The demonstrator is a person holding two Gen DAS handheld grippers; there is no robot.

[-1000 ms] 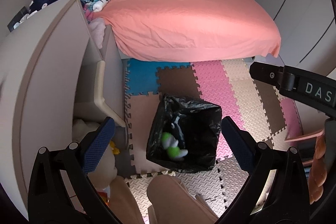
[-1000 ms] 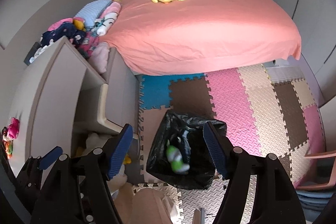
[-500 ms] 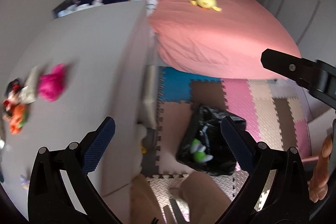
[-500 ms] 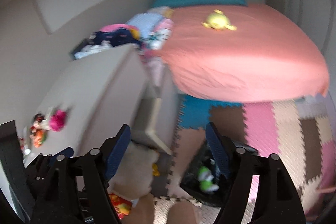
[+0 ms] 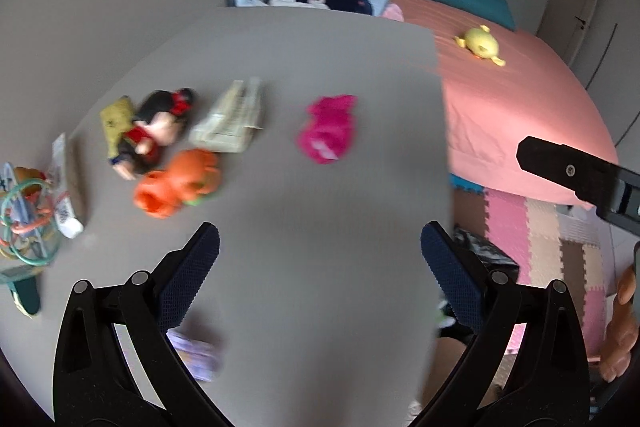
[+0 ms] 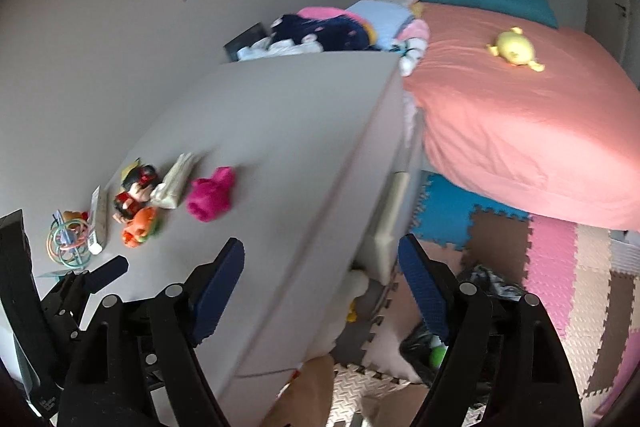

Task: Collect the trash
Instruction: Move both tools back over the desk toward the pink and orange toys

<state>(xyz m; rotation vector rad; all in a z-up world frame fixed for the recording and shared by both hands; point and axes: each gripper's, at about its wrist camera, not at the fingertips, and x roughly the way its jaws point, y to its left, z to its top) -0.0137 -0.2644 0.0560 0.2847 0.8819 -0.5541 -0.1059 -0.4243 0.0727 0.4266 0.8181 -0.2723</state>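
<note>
Both empty — left gripper (image 5: 320, 253) over dresser top (image 5: 320, 155).

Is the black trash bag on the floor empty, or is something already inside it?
Not empty. In the right wrist view the black trash bag stands open on the foam mat, and a green and white item lies inside.

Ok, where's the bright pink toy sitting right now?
The bright pink toy lies on the grey dresser top, just right of the crumpled pale wrapper and ahead of the open left gripper.
</note>
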